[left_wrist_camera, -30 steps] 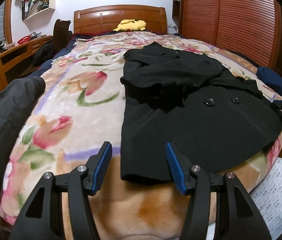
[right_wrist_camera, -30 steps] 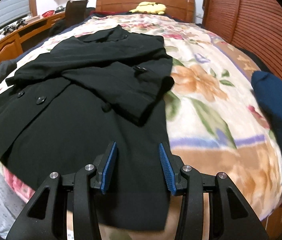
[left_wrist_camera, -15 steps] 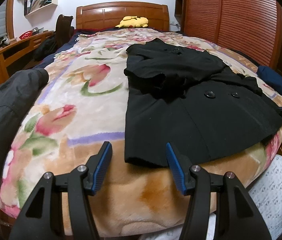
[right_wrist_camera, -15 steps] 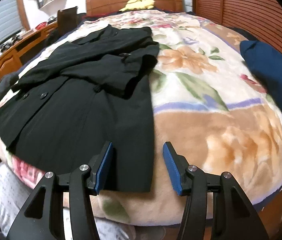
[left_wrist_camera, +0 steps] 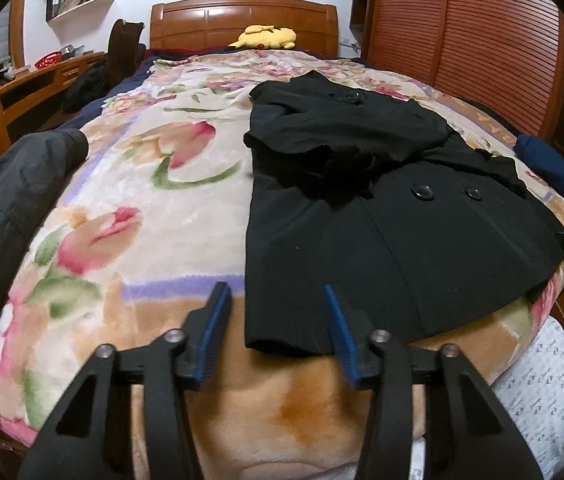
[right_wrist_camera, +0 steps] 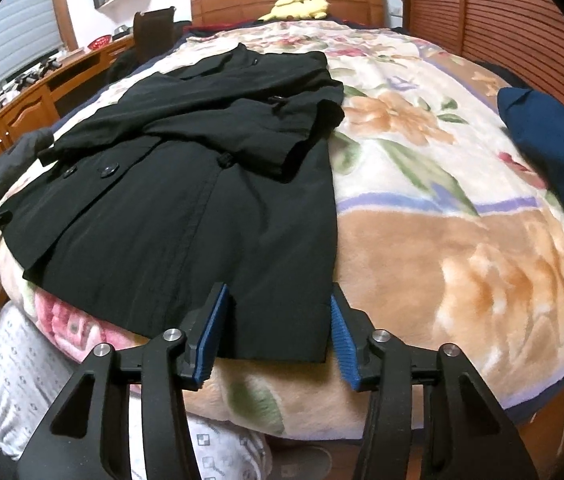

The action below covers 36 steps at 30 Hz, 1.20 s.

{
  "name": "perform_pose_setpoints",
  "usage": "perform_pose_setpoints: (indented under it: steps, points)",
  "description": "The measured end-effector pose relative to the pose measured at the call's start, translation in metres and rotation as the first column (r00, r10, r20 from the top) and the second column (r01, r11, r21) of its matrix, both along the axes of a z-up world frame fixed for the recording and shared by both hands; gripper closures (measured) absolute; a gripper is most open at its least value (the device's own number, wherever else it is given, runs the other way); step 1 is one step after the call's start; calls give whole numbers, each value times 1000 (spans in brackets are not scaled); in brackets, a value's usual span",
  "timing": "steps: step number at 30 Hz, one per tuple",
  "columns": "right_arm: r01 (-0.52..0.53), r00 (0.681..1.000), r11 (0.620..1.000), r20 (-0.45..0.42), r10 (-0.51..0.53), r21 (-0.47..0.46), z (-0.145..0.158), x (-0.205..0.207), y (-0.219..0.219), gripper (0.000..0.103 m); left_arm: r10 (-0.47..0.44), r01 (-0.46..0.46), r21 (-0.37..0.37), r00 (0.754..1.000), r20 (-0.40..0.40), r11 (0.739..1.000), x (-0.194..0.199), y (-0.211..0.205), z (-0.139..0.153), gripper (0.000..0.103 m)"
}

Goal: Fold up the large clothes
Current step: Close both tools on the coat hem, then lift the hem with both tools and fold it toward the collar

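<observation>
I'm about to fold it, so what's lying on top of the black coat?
Only the black coat's own sleeves, folded across its chest. Nothing else lies on it. The floral blanket beneath it is hidden.

Matt black cloth coat (left_wrist_camera: 382,216), plush blanket (left_wrist_camera: 130,208)

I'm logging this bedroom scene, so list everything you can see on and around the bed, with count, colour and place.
black coat: one, black, flat on the bed, sleeves folded in, hem at the near edge
floral blanket: one, cream with pink flowers, covering the bed
dark grey jacket: one, left bed edge
navy garment: one, right bed edge
yellow plush toy: one, by the headboard
headboard: one, brown wood, far end
left gripper: one, black with blue pads, open at the coat's left hem corner
right gripper: one, same colours, open at the right hem corner
</observation>
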State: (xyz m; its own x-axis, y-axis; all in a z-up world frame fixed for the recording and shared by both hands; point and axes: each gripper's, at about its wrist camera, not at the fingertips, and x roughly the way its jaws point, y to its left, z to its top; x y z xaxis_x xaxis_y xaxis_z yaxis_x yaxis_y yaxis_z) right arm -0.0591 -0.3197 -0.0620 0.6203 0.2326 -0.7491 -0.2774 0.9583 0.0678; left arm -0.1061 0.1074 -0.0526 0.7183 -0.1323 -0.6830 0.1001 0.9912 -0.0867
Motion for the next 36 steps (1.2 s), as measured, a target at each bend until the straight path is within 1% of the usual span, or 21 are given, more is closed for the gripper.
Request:
perform_pose_setpoints:
  steps: [1,2,3,4,5,6,8,10,12,14,16,23,29,36]
  points:
    - [2,1000,1000,7,-2,-2,0,-1,1,62,0,0,-1,1000,1,1000,0,0,0,67]
    - [5,1000,1000,15,-5,-4,1,-2,2,68,-9,9,-9,1000,3,1000,-1,0,1,77]
    - [4,1000,1000,23,-4,-2,2,-2,3,72,-13,13,-9,1000,2,1000,-1,0,1,83]
    - [2,1000,1000,29,-2,-3,2,-3,4,79,-16,16,3,1000,6,1000,-2,-2,2,87]
    - [1,999,1000,39,0,-11,3,-3,7,84,-21,21,16,1000,14,1000,-4,-4,4,95]
    - [-2,999,1000,49,3,-23,3,-4,9,86,-27,26,23,999,20,999,-5,-5,5,98]
    - [-4,997,999,72,8,-49,6,-5,16,91,-38,36,47,998,42,998,-10,-11,11,101]
    - [-1,994,998,110,8,-61,13,-8,19,94,-46,39,80,996,77,996,-18,-17,20,102]
    - [4,988,998,154,5,-61,23,-12,20,95,-51,41,91,992,119,995,-28,-20,31,103]
    - [2,983,999,184,7,-53,32,-15,18,96,-51,38,82,985,164,996,-40,-21,44,103]
    - [0,978,999,209,10,-51,42,-17,15,96,-54,41,72,980,192,997,-50,-21,54,103]
    - [-19,959,1000,282,23,-18,73,-36,3,97,-76,58,72,960,271,996,-86,-25,84,103]
    - [-41,938,999,345,40,-5,98,-60,-1,97,-89,66,76,934,345,995,-112,-27,117,103]
    - [-53,903,999,427,47,2,133,-90,-1,97,-109,79,86,895,434,993,-142,-33,155,103]
